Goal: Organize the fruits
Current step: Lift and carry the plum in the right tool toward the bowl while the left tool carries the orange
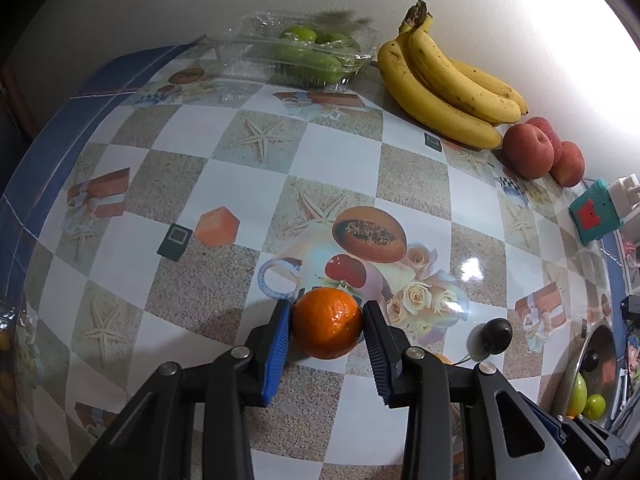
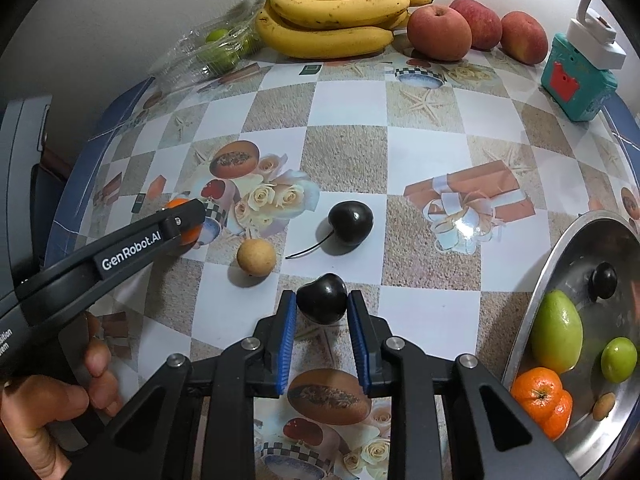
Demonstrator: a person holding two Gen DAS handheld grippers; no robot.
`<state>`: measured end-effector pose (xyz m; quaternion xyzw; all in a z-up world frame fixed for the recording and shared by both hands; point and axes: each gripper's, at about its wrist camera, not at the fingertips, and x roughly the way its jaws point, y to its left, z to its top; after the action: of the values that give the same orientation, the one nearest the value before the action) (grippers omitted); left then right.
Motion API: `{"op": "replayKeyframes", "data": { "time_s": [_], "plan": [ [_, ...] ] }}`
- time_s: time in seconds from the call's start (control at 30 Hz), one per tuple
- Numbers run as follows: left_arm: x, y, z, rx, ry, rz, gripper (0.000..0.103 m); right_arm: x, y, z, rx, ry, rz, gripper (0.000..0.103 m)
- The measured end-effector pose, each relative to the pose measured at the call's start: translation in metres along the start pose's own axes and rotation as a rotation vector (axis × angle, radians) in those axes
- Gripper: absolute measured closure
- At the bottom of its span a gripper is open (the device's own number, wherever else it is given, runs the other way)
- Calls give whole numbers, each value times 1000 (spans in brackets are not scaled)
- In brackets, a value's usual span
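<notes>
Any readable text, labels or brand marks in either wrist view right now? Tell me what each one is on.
"GenRobot.AI": white lettering on the black arm of the left gripper, right wrist view.
White print low on the same gripper's body, at the picture's left edge: cut off, unreadable.
Teal box: a red mark, no legible words.
Left wrist view: none.
</notes>
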<state>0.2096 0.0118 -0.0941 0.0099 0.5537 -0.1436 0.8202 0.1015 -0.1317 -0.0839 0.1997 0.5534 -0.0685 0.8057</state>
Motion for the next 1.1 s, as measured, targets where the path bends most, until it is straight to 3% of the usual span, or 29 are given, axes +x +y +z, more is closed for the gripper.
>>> {"op": "replayKeyframes", "data": {
  "time_s": [0.53, 0.9, 1.1],
  "plan": [
    [-33, -31, 6, 105, -52, 16, 64, -26, -12, -2, 55, -16, -3, 76],
    [-64, -55, -2, 181, -99, 41, 64, -58, -21, -8, 100, -74, -24, 76],
    [-73, -65, -11, 175, -93, -5, 64, -72, -35, -15, 146, -98, -32, 76]
  ]
}}
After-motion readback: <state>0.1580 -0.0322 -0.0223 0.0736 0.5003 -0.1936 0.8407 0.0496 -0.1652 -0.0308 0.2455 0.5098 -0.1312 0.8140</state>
